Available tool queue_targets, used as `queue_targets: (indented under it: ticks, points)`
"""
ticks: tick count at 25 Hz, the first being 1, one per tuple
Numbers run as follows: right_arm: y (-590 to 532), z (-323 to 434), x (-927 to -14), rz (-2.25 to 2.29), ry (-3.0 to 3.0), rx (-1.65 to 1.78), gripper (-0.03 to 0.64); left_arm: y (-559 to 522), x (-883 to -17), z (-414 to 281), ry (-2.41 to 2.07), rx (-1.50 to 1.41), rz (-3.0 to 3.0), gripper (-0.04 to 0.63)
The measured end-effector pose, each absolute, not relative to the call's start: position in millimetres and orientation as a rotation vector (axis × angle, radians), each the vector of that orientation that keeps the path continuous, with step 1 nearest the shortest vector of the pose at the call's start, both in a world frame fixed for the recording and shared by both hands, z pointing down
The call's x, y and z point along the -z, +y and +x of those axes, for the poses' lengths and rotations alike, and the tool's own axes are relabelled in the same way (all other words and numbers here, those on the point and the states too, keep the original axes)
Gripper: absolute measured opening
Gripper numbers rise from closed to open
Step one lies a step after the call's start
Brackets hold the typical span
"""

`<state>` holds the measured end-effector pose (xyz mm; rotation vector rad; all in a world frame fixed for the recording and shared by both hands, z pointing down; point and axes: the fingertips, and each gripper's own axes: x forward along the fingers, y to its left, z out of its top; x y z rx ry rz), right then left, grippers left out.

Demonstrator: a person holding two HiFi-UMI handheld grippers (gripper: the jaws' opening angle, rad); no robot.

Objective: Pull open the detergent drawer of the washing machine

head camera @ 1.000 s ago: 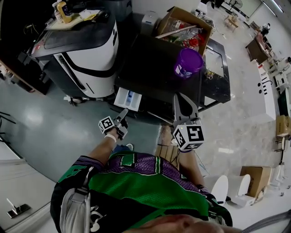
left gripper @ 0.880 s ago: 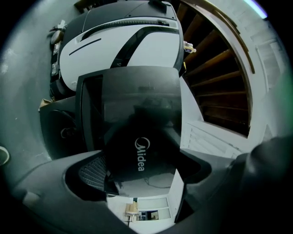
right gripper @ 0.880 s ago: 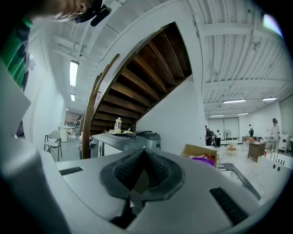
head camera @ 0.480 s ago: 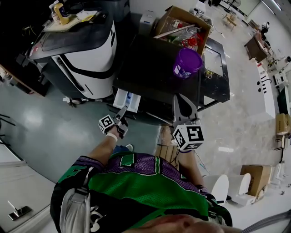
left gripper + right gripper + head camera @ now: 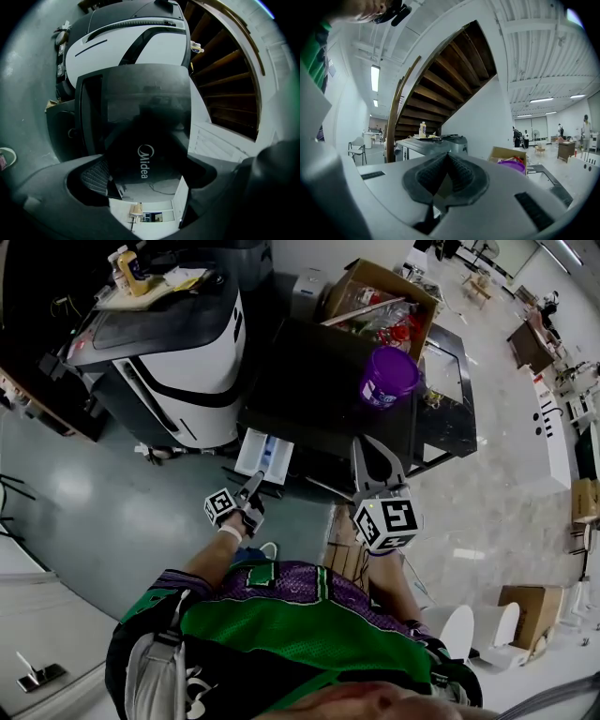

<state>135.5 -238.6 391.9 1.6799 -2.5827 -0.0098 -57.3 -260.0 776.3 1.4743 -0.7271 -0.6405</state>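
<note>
In the head view a black washing machine [image 5: 319, 381] stands in front of me, marked Midea in the left gripper view [image 5: 140, 108]. Its white detergent drawer [image 5: 263, 453] is pulled out at the front left, showing a blue insert. My left gripper [image 5: 253, 482] points at the drawer's front edge. In the left gripper view the drawer [image 5: 150, 213] shows in the wide gap of that gripper [image 5: 147, 187]; contact is not visible. My right gripper [image 5: 358, 442] hovers over the machine's front right edge, its pads [image 5: 459, 176] closed together on nothing.
A purple bucket [image 5: 388, 374] sits on the washer's top. Behind it is an open cardboard box [image 5: 380, 301] of items. A white and black machine [image 5: 178, 352] stands to the left with a bottle [image 5: 131, 261] on top. A wooden staircase [image 5: 440, 93] rises behind.
Only the head view has shifted slightly. The drawer stays out, and both grippers keep their places relative to the machine.
</note>
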Motion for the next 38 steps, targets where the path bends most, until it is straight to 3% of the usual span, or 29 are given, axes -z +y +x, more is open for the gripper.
queue_targets:
  ticks: [10, 21, 38]
  points:
    - [-242, 133, -392, 1.722, -2.576, 0.005, 0.002, -249, -773, -54, -0.680, 0.452, 1.629, 0.449]
    - [-241, 116, -395, 1.721, -2.639, -0.066, 0.002, -254, -756, -126, -0.777, 0.629, 1.584, 0.448]
    - [-233, 130, -387, 1.836, -2.627, -0.094, 0.002, -291, -653, -143, -0.899, 0.227, 2.178, 0.447]
